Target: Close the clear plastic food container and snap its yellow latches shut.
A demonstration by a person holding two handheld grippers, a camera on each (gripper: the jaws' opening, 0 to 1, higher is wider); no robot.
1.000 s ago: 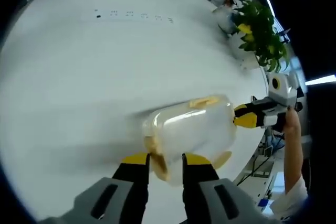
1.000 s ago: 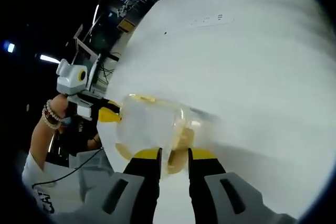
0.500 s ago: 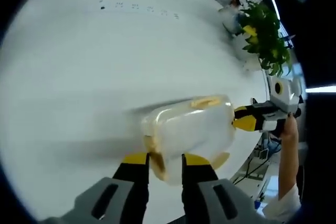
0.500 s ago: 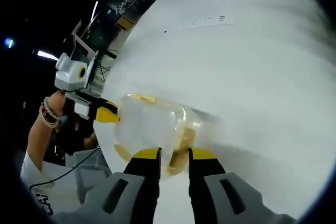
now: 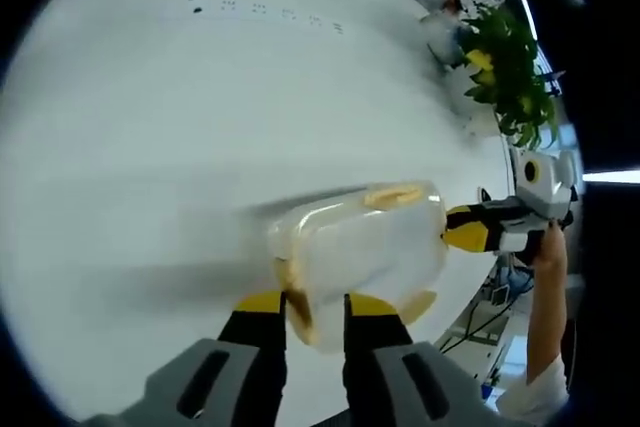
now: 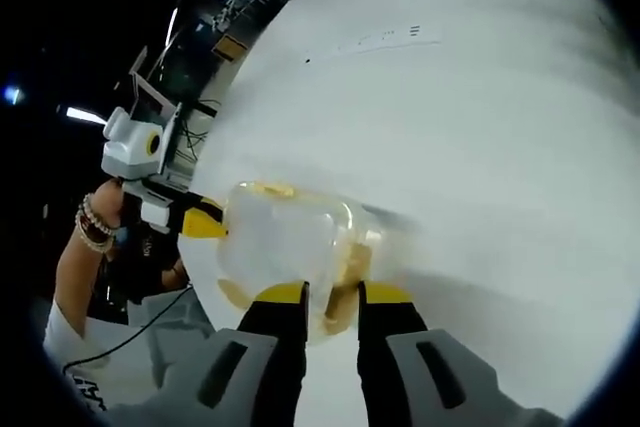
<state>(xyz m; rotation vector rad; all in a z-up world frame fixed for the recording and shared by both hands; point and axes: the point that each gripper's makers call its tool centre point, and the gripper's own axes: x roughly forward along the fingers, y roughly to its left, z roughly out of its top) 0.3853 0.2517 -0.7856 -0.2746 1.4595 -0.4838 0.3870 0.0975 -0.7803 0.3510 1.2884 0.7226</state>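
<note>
Tabletop: the round white tabletop [image 5: 180, 127] carries the clear plastic food container with yellow latches [image 5: 360, 247], which lies near the tabletop's edge, between the two grippers.

Left gripper: the left gripper with yellow-tipped black jaws [image 5: 305, 304] meets the container at its near end; the jaws stand narrowly parted astride the yellow latch [image 5: 298, 309] there. Judged purpose: pinching that latch against the wall to snap it down. Contact looks firm, but the blur does not let me confirm that the latch has seated.

Container: lid appears down on the body. Another yellow latch [image 5: 392, 194] shows on the far long side and one [image 5: 422, 303] on the near long side.

Right gripper: the right gripper of the same make [image 6: 331, 296] takes the opposite end in like fashion, jaws nearly together on the yellow latch [image 6: 340, 297] between them. Judged purpose: opposing ends held at once keep the container from sliding while each latch is pressed.

Potted plant: the green leafy plant [image 5: 505, 67] stands well apart at the tabletop's far edge.

Change: against the earlier pictures, both grips and the container's place are the same; only the views have shifted slightly.
</note>
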